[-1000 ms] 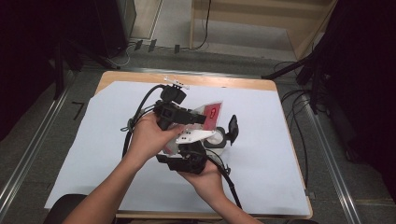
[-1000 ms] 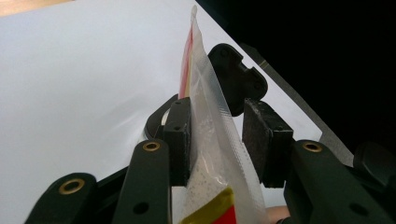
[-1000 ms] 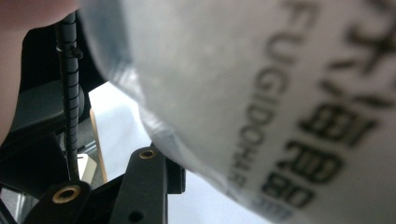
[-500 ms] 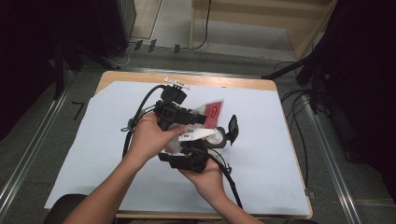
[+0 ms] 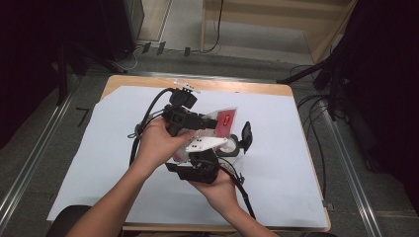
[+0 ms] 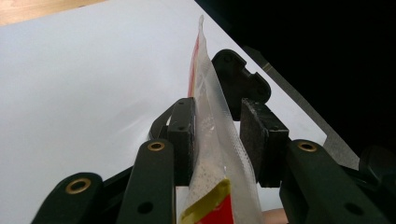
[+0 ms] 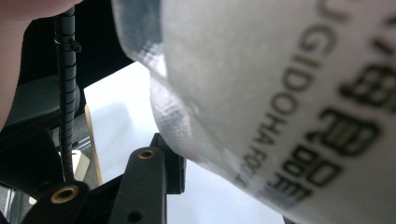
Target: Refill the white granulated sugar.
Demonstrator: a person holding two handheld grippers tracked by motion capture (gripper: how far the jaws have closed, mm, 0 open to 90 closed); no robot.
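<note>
Much of the clear plastic pouch with red and yellow print (image 5: 223, 123) is hidden in the high view: both hands, the left tool (image 5: 210, 122) and the right tool (image 5: 232, 145) crowd over it above the middle of the wooden desk (image 5: 276, 90), which is covered by a white paper sheet (image 5: 276, 163). There only its red-printed upper part shows, just past the left tool. Whether the pouch rests on the sheet or hangs clear of it cannot be told.

In the left gripper view the pouch (image 6: 212, 135) stands edge-on between the two black jaws of the left tool (image 6: 217, 140). The left pad touches its side; the right pad looks a little apart from the film, though the film bulges toward it. These jaws have just been closing, with the pouch between them. The pouch is see-through there, speckled with fine white grains inside, with a red stripe along its far edge and a yellow and red band at the bottom, cut off by the frame.

In the right gripper view the pouch (image 7: 280, 84) sits very close and blurred, a pale film with black lettering, partly legible. One jaw of the right tool shows beneath it; the other is covered, so I cannot tell whether this tool clamps the pouch.
</note>
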